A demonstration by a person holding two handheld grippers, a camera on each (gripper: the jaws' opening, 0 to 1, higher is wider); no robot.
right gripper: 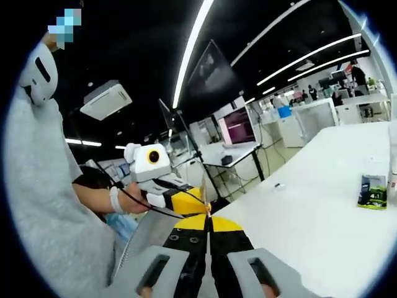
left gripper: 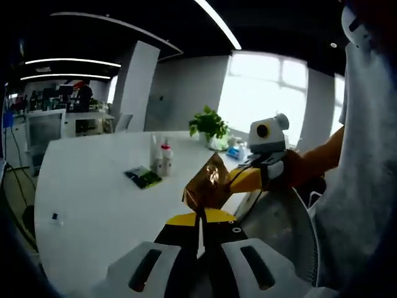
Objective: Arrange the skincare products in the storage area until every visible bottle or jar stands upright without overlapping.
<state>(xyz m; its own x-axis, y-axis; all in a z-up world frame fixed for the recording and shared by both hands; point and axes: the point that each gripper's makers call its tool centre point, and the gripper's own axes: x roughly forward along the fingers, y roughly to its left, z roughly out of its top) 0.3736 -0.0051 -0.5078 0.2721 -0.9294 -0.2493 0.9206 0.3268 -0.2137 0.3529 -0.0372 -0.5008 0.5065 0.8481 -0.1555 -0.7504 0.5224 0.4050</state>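
Observation:
A shiny brown sachet (left gripper: pixel 208 183) hangs in the air over the near edge of the white table (left gripper: pixel 93 186). My left gripper (left gripper: pixel 200 214) is shut on its lower edge. My right gripper (left gripper: pixel 239 180) comes in from the right and is shut on the sachet's other side. In the right gripper view the sachet (right gripper: pixel 203 186) shows edge-on as a thin sliver between my right gripper (right gripper: pixel 209 218) and my left gripper (right gripper: pixel 197 203). Several small bottles (left gripper: pixel 160 155) stand upright together at mid-table, one with a red cap.
A green packet (left gripper: pixel 144 177) lies flat beside the bottles, also seen as the green packet (right gripper: pixel 372 190). A potted plant (left gripper: pixel 209 124) and small blue items stand at the far edge. A person's grey sleeve (right gripper: pixel 43 186) is close. A grey curved chair (left gripper: pixel 279 226) sits by the table edge.

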